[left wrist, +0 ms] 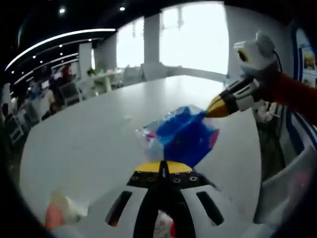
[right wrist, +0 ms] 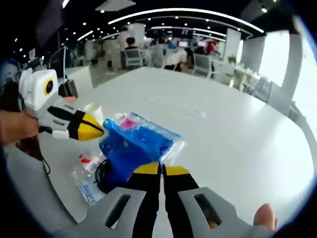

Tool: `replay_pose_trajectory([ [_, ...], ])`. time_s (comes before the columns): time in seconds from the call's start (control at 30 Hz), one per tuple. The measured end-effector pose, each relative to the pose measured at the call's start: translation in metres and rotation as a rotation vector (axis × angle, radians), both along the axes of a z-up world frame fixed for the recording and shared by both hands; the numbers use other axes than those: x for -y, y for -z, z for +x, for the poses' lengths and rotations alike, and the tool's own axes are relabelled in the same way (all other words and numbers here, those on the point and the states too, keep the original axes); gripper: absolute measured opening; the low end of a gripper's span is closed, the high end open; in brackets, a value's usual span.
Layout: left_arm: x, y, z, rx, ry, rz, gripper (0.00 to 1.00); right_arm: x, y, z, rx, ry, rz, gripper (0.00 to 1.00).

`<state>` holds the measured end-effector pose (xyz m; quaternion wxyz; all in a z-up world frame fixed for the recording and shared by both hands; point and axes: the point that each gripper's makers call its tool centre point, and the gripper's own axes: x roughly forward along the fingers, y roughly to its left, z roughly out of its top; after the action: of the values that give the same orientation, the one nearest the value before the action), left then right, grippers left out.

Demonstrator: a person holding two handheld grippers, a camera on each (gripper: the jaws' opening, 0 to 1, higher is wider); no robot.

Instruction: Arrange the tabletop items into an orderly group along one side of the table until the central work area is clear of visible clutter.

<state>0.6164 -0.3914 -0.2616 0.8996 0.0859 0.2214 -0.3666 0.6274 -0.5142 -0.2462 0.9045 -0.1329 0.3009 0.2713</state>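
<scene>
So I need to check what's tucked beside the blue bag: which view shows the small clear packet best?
The right gripper view: the clear packet lies flat on the table, left of the blue bag, red and blue print visible. In the left gripper view, the left gripper blocks that area.

Wide bare table (right wrist: 237, 134) lies beyond the blue packet (right wrist: 134, 144); small packets (right wrist: 88, 186) crowd its near side.
</scene>
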Motion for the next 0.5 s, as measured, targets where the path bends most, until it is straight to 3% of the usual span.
replay_pose_trajectory([
  [0.17,0.017,0.005,0.014,-0.018,-0.016,-0.039,0.0,0.017,0.002,0.013,0.016,0.025,-0.003,0.02],
  [0.5,0.052,0.02,0.046,-0.028,-0.048,-0.047,0.0,0.051,0.016,0.043,0.047,0.052,-0.05,0.02],
])
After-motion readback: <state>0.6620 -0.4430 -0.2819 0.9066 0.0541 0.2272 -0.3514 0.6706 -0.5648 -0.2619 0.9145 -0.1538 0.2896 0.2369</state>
